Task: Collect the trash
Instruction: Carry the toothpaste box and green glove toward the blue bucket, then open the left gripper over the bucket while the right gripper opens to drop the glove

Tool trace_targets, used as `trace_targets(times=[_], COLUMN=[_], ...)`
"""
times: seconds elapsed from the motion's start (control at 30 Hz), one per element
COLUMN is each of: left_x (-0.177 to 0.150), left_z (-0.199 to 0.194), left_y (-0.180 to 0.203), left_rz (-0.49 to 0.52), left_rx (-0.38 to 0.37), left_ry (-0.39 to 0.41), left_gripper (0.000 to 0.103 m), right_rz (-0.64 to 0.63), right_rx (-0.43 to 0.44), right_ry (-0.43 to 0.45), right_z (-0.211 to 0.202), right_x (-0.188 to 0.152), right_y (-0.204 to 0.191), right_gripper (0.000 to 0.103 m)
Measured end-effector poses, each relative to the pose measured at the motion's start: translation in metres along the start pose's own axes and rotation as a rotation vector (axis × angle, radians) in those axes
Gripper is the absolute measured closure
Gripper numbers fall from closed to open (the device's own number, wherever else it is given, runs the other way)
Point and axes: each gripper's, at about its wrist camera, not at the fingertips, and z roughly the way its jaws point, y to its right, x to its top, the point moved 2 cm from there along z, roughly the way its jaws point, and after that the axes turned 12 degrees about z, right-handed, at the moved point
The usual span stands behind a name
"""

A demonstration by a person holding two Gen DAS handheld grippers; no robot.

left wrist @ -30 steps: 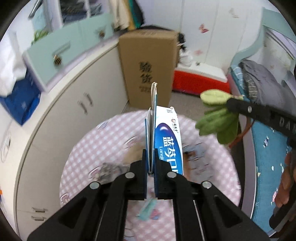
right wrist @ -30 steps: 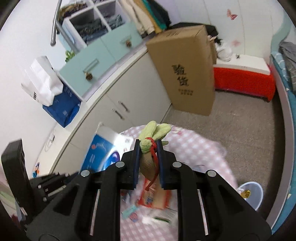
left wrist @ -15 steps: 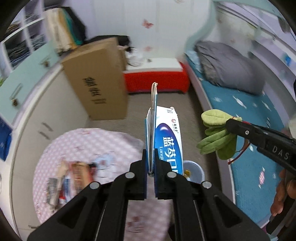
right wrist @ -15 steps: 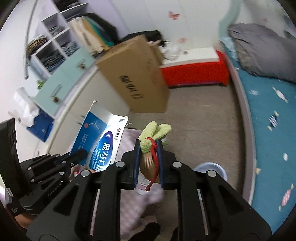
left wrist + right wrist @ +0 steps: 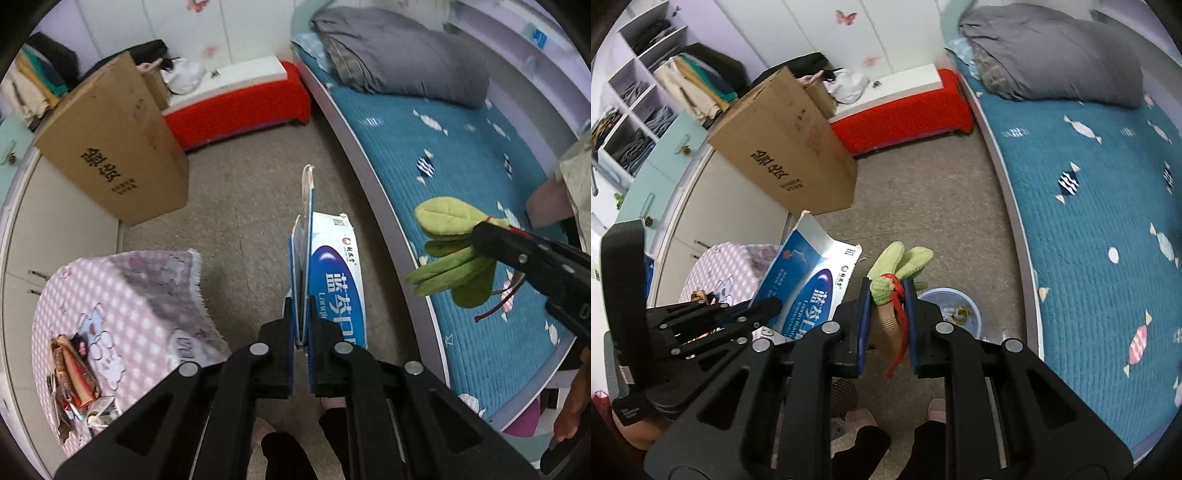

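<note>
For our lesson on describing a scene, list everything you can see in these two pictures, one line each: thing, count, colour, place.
toothpaste box: one, blue and white, clamped in the left gripper
leafy paper item: one, green leaves, brown body, red string, clamped in the right gripper
bin: one, pale blue, on the floor by the bed
table: one, pink checked cloth, left, scraps lying on it
cardboard box: one, brown, by the cabinets
bed: one, teal cover, right
pillow: one, grey, at the bed's head
bench: one, red with white top, far wall
fingers: two pairs, black
</note>
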Motion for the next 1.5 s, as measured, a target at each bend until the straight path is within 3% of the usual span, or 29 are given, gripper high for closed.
trace_targets(times=[0.13,0.17,0.23,0.33,0.7,1.1,1.13,1.23,1.5], left_x=[0.007,0.009,0.011,0.013,0.011,-0.004,-0.006,-0.01,-0.021], left_z=[0.015,0.016,0.017,0.013,-0.008,-0.022,-0.023,-0.025,-0.033], left_y=[0.008,0.008,0.009,0.009,-0.007,-0.037,-0.04,-0.045,-0.059], left_rz=[0.009,0.012,0.013,0.015,-0.003,-0.08,-0.088,-0.1,-0.137], left_rx=[-0.036,-0.035,-0.027,-0.01,0.069,0.125,0.128,0.137,0.157], left_ry=[-0.031,-0.032,-0.027,-0.007,0.037,0.035,0.035,0.035,0.039], left_gripper=[0.089,0.084,0.053,0.045,0.035,0.032,0.031,0.031,0.029], right_rz=[0.02,0.021,0.029,0.031,-0.016,-0.084,-0.087,-0.087,-0.109], right_rx=[-0.006,-0.008,-0.008,-0.006,0.024,0.042,0.041,0.027,0.037], right_ry=[-0.007,-0.008,-0.013,-0.018,-0.042,-0.071,-0.073,-0.062,-0.07], right_z=[0.003,0.004,0.005,0.008,0.018,0.032,0.032,0.034,0.036], right_x=[0.0,0.0,-0.001,-0.001,-0.002,-0.002,-0.002,-0.003,-0.005], right_y=[0.011,0.011,0.014,0.015,-0.007,-0.035,-0.036,-0.038,-0.052], right_gripper=[0.086,0.086,0.086,0.086,0.086,0.083,0.079,0.05,0.05])
